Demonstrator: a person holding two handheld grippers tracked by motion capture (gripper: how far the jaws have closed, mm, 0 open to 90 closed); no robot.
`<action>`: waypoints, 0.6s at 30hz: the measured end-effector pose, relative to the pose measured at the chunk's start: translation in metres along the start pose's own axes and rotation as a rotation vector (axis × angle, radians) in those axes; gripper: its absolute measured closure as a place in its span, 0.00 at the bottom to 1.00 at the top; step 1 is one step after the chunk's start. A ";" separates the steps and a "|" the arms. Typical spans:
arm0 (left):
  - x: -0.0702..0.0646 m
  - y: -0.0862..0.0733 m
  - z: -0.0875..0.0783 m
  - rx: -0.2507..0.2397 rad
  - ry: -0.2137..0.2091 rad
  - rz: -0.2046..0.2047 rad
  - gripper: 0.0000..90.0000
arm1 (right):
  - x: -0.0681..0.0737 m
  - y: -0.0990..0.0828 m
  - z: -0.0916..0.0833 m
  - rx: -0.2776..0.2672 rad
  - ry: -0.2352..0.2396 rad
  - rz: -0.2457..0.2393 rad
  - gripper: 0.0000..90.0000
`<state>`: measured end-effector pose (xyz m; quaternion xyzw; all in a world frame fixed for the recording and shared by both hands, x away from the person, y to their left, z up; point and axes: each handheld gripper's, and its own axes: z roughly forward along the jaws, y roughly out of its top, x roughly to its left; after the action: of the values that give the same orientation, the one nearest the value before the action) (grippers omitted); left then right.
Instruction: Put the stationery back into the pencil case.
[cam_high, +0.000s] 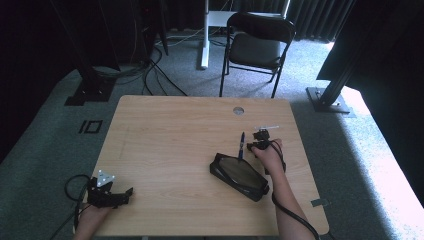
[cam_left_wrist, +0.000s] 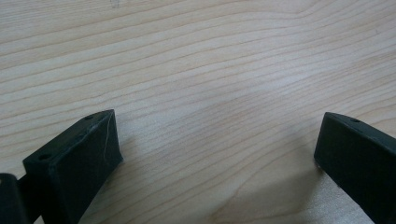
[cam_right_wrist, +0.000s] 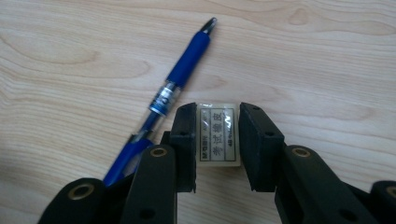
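1. The right gripper (cam_right_wrist: 217, 140) is seen low in the middle of the right gripper view, its jaws set around a small wrapped eraser (cam_right_wrist: 217, 135) lying on the wooden table (cam_right_wrist: 327, 60). The pads appear to meet the eraser's two long sides, so it is judged to be clamped on it.
2. A blue pen (cam_right_wrist: 180, 79) lies just beside the left jaw, slanting toward the upper middle of that frame; whether it touches the jaw cannot be told.
3. In the high view the right gripper (cam_high: 260, 142) is placed right of centre, with a black pencil case (cam_high: 239, 176) just below and left of it.
4. The left gripper (cam_left_wrist: 215, 154) is held apart over bare wood, with nothing between its jaws; in the high view it sits at the lower left (cam_high: 107, 192).
5. For a clean lift, the grip should be kept square on the eraser's sides and the eraser raised straight, so that the pen is not dragged along.
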<state>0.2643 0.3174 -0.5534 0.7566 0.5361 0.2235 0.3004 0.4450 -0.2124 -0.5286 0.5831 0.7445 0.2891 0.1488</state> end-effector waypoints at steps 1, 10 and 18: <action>0.000 0.000 0.000 0.000 0.000 0.000 0.01 | 0.000 0.000 0.000 0.000 0.000 0.000 0.76; 0.000 0.000 0.000 0.000 0.000 0.000 0.01 | -0.012 -0.004 -0.015 -0.007 0.022 -0.010 0.76; 0.000 0.000 0.000 0.000 0.000 0.000 0.01 | -0.016 -0.005 -0.030 -0.021 0.032 -0.031 0.76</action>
<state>0.2643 0.3174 -0.5534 0.7566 0.5361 0.2234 0.3003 0.4288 -0.2363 -0.5092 0.5652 0.7527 0.3037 0.1474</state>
